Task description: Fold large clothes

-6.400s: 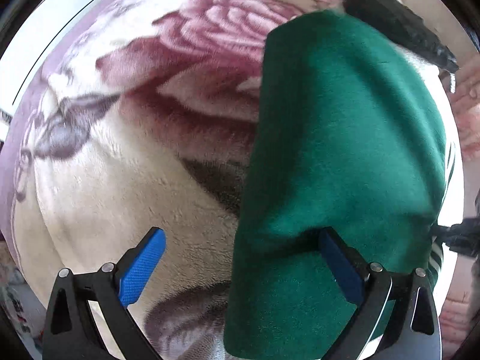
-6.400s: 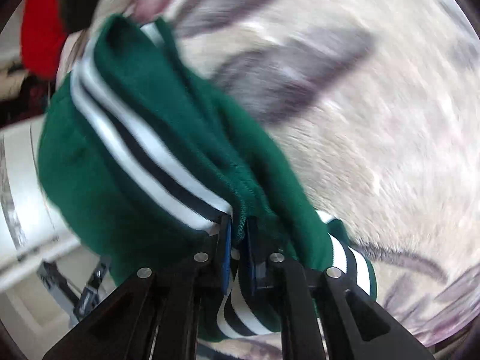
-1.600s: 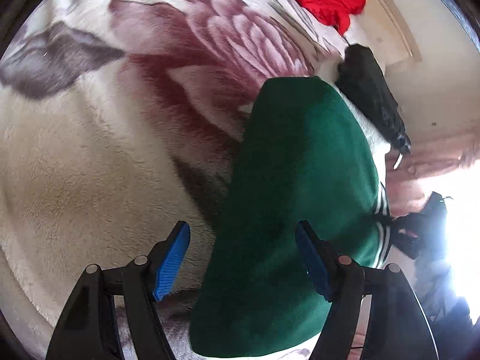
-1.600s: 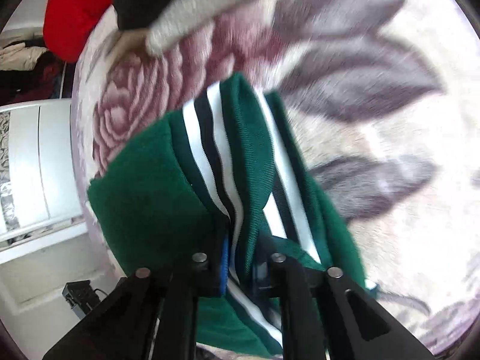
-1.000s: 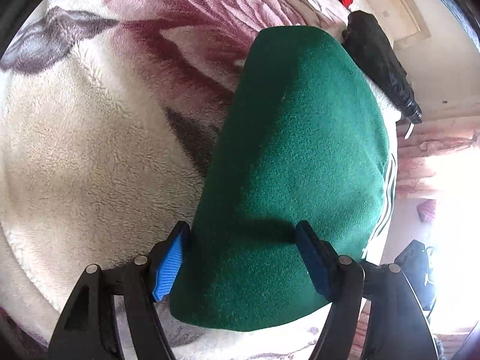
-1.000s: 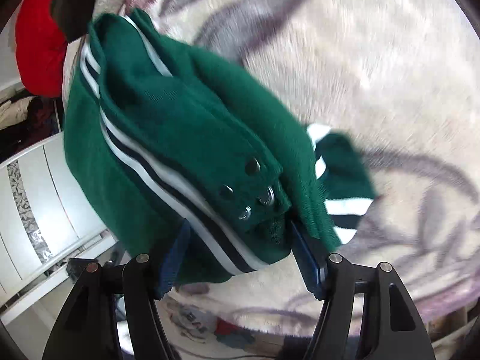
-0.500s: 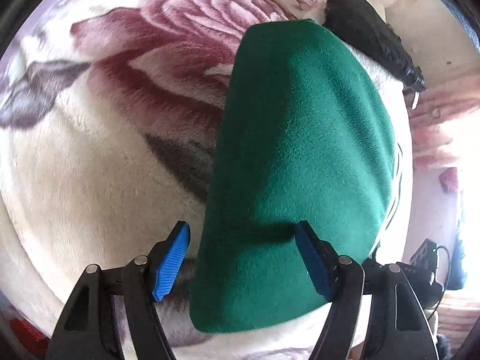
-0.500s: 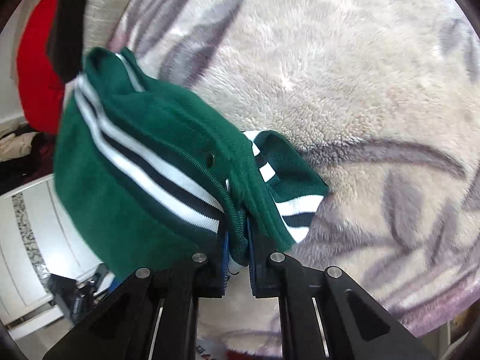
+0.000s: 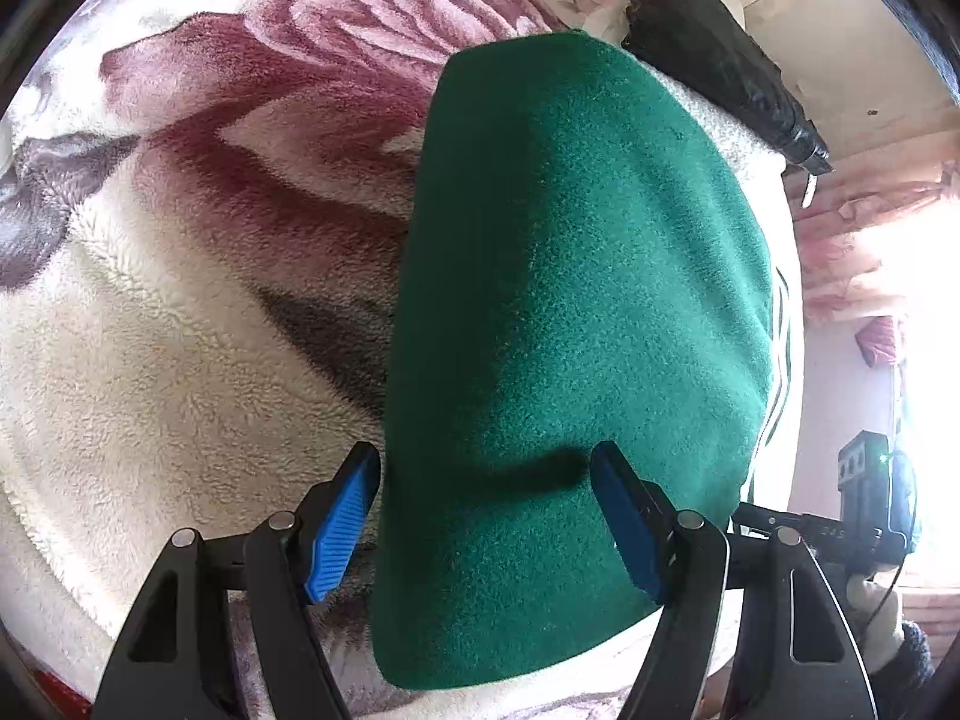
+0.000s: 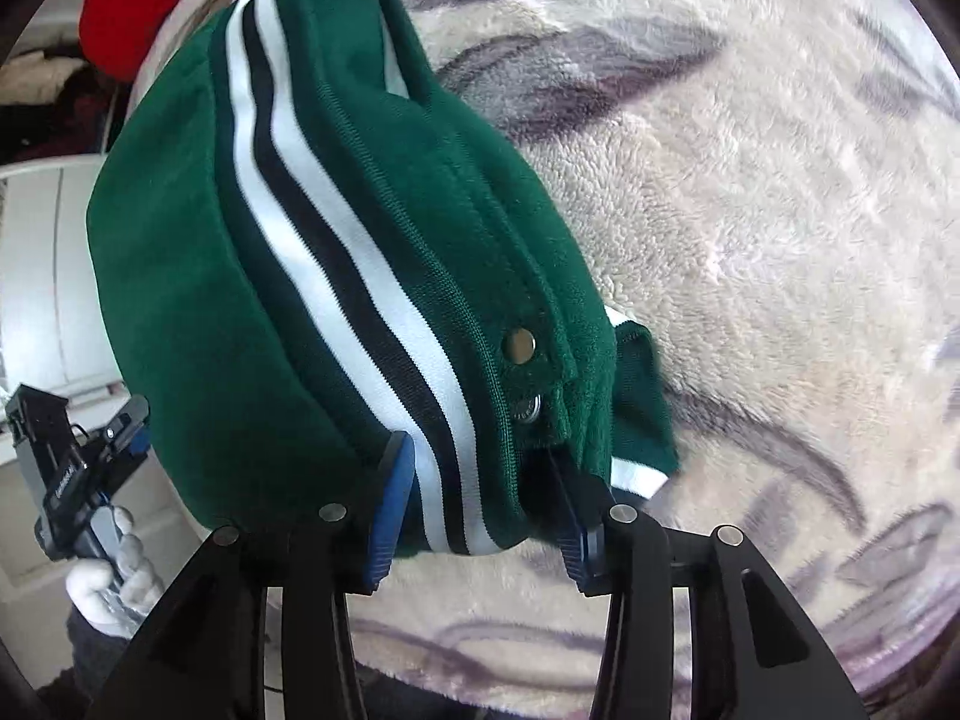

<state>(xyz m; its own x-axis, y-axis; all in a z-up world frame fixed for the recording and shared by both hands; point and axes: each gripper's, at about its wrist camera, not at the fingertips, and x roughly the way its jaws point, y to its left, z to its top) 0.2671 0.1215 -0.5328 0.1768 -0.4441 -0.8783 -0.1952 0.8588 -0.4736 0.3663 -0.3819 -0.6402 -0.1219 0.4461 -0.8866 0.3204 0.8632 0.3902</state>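
Note:
A folded green fleece jacket (image 9: pixel 570 300) lies on a cream blanket with a rose print (image 9: pixel 180 312). My left gripper (image 9: pixel 489 516) is open, its blue pads either side of the jacket's near folded edge. In the right wrist view the jacket (image 10: pixel 336 228) shows its white and black striped hem, metal snaps and a striped cuff (image 10: pixel 639 420). My right gripper (image 10: pixel 480 510) is open around the striped hem edge, not pinching it.
A black garment (image 9: pixel 714 54) lies beyond the jacket at the bed's far edge. A red garment (image 10: pixel 132 0) sits at the far corner. White cabinets (image 10: pixel 42 276) stand beside the bed. The other gripper and gloved hand (image 10: pixel 90 534) show at the left.
My right gripper was shut on the striped hem half a second ago and has opened. The left gripper stays open over the jacket's folded edge, shifted slightly.

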